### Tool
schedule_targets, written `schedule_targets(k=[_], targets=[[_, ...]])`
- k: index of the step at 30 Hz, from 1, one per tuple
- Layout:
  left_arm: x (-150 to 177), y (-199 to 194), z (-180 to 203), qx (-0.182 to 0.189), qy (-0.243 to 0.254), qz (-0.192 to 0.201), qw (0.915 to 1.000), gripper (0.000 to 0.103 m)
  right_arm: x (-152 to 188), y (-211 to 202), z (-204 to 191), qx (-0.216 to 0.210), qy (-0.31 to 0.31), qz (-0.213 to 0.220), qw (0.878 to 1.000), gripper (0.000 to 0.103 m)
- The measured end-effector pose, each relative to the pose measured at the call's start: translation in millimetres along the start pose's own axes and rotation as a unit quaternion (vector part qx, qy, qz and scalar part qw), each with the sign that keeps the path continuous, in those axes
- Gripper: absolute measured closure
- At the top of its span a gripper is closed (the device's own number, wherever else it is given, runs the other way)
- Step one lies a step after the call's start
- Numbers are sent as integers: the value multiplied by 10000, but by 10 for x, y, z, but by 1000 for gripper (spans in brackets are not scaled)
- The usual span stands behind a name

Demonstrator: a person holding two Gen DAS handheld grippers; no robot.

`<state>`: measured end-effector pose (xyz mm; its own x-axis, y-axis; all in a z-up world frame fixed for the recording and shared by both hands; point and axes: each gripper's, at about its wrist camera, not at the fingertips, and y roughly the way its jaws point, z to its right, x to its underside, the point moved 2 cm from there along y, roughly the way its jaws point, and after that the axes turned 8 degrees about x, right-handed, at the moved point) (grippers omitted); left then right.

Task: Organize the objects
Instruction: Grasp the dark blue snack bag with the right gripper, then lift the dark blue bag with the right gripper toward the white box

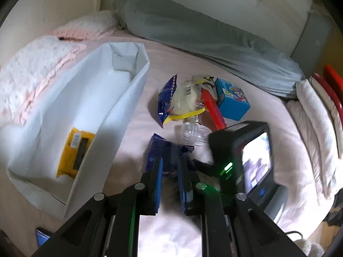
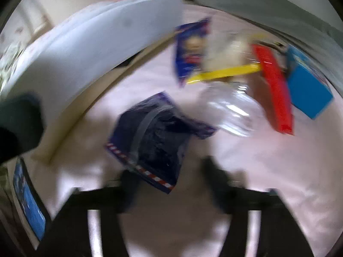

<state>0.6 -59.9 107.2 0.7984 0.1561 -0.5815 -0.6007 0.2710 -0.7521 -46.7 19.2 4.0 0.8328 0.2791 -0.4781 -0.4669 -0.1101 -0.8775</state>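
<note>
A white bin (image 1: pixel 128 90) stands on the bed at the left and holds a yellow packet (image 1: pixel 75 150). A dark blue snack packet (image 1: pixel 165 147) lies just ahead of my left gripper (image 1: pixel 170 165), whose narrow-set fingers hold nothing. In the blurred right wrist view the same packet (image 2: pixel 156 137) lies between the tips of my open right gripper (image 2: pixel 169 171). Beyond lie a clear plastic bottle (image 2: pixel 233 111), a second blue packet (image 2: pixel 190 49), a yellow-edged clear bag (image 1: pixel 186 98), a red box (image 2: pixel 272 85) and a blue box (image 2: pixel 308 85).
The right gripper's camera body (image 1: pixel 246 158) sits close on the right of my left gripper. A grey bolster (image 1: pixel 193 32) and pink pillows (image 1: pixel 32 75) border the pink bedsheet (image 1: pixel 268 128). Folded white and red bedding (image 1: pixel 317 117) lies at the right edge.
</note>
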Motion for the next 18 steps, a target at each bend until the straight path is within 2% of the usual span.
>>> schedule_targets(k=[1, 4, 8, 15, 18], targets=[[-16, -1, 10, 13, 38, -11, 10000, 89, -3, 15, 80, -29, 192, -46, 9998, 101], [-85, 1, 62, 295, 218, -178, 9992, 89, 26, 43, 280, -504, 778, -109, 9956, 102], [-238, -106, -76, 258, 431, -168, 9986, 89, -6, -113, 233, -544, 591, 145, 9967, 103], [-572, -378, -738, -102, -182, 216, 9995, 89, -182, -546, 196, -809, 591, 754, 9921, 103], [-634, -464, -930, -71, -487, 295, 9984, 89, -336, -576, -2, -888, 510, 691, 9923, 103]])
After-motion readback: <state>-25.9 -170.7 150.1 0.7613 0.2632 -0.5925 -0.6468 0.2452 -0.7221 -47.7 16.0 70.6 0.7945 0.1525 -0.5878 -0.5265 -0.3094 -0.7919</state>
